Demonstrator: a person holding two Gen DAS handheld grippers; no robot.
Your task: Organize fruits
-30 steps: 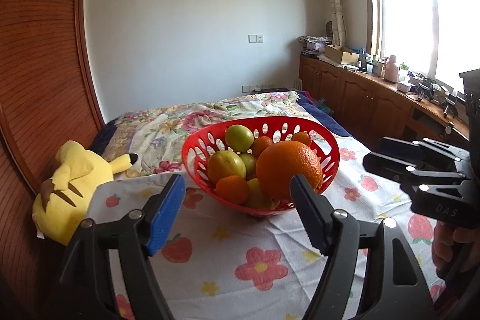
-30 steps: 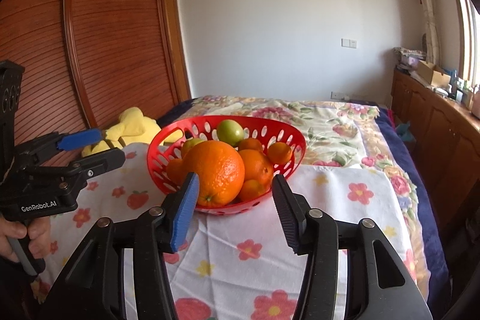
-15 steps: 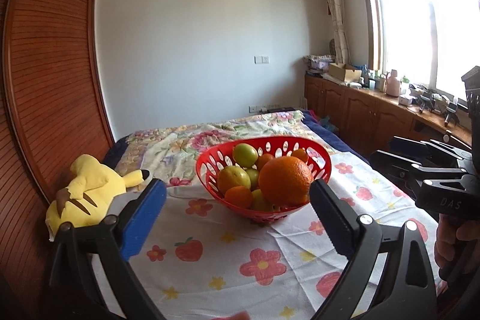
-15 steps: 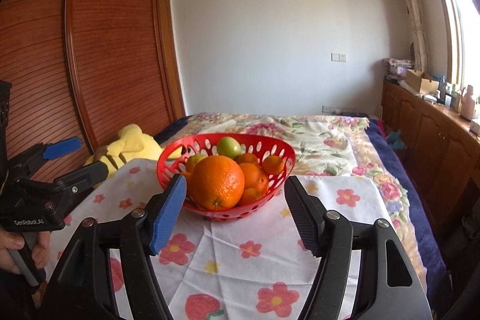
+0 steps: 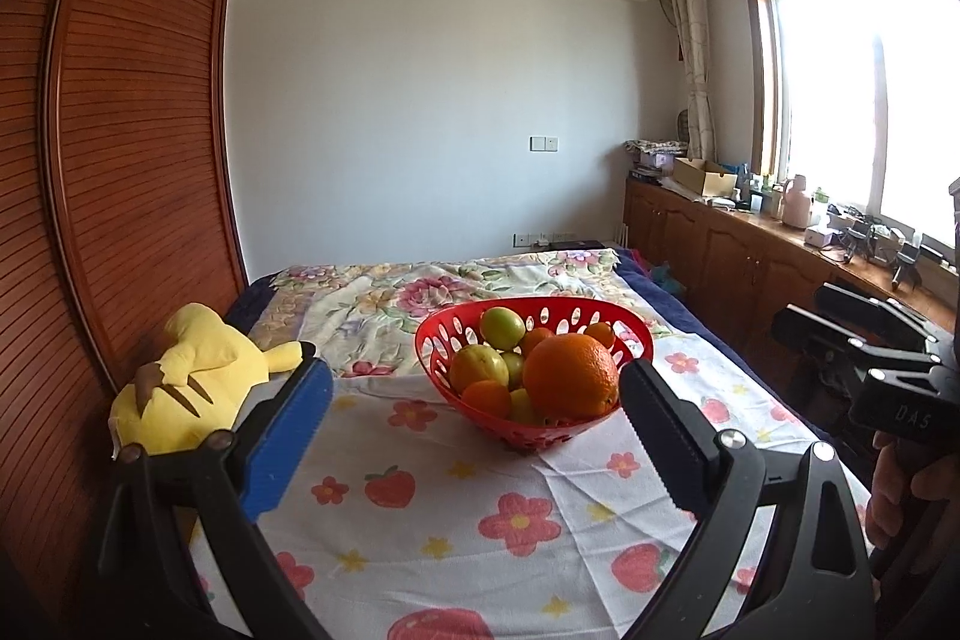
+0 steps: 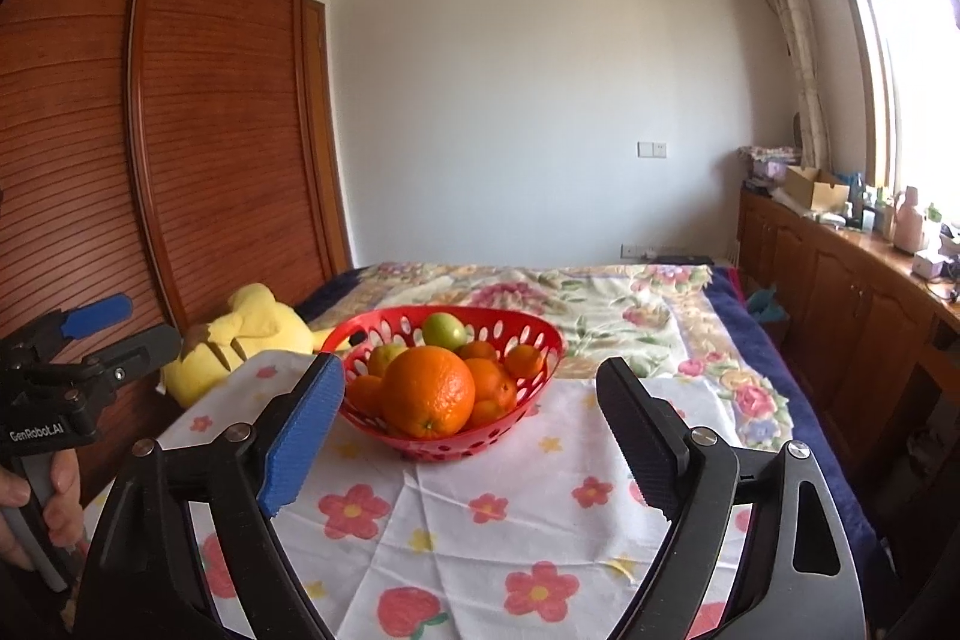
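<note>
The red basket [image 5: 534, 370] sits in the middle of the frame, full of fruit, with a big orange [image 5: 570, 376] in front. The left gripper [image 5: 474, 436] is spread wide with nothing in it. The right gripper [image 6: 468, 436] has just been opening and holds nothing.

You see a red perforated basket [image 5: 456, 340] with one big orange [image 5: 570, 376], smaller orange mandarins [image 5: 487, 398] and yellow-green fruit [image 5: 503, 328]. Under it lies a white cloth [image 5: 480, 508] printed with pink flowers, red strawberries and yellow stars. The plush toy [image 5: 192, 376] is yellow with brown stripes.
</note>
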